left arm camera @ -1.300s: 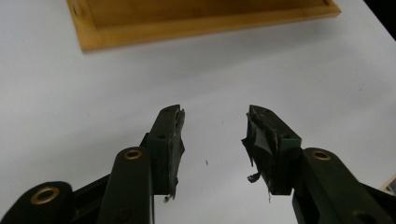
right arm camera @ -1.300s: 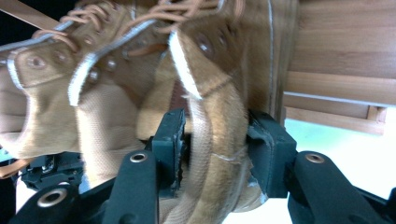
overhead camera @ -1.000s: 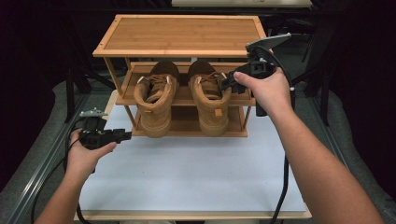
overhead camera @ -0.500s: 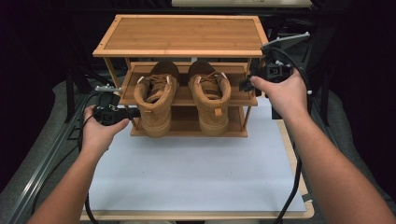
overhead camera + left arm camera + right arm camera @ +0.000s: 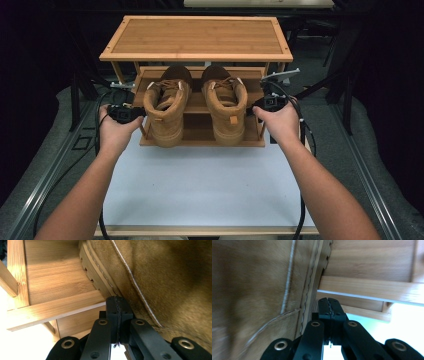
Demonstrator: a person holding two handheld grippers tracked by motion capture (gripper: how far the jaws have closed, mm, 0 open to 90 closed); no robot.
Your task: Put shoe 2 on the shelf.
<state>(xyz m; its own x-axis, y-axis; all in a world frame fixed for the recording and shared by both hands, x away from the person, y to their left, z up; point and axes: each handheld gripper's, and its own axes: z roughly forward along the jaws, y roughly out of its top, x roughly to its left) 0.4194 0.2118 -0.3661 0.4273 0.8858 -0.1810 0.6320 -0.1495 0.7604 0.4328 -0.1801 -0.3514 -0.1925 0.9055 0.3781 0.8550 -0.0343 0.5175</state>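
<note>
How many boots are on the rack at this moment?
2. The left boot and the right boot stand side by side on the middle shelf of the wooden rack, toes toward the person. The top board may hide more behind them.

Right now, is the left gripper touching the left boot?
Touching. In the left gripper view the shut left gripper presses against the left boot at its sole edge, with no gap.

The two tan boots point(image 5: 167, 107) point(image 5: 225, 105) stand side by side on the rack's point(image 5: 195, 35) middle shelf, with a narrow gap between them. Its top board hangs over their openings. The white table point(image 5: 205, 185) in front is open, and each boot's outer flank leaves slim room beside the rack's posts.
</note>
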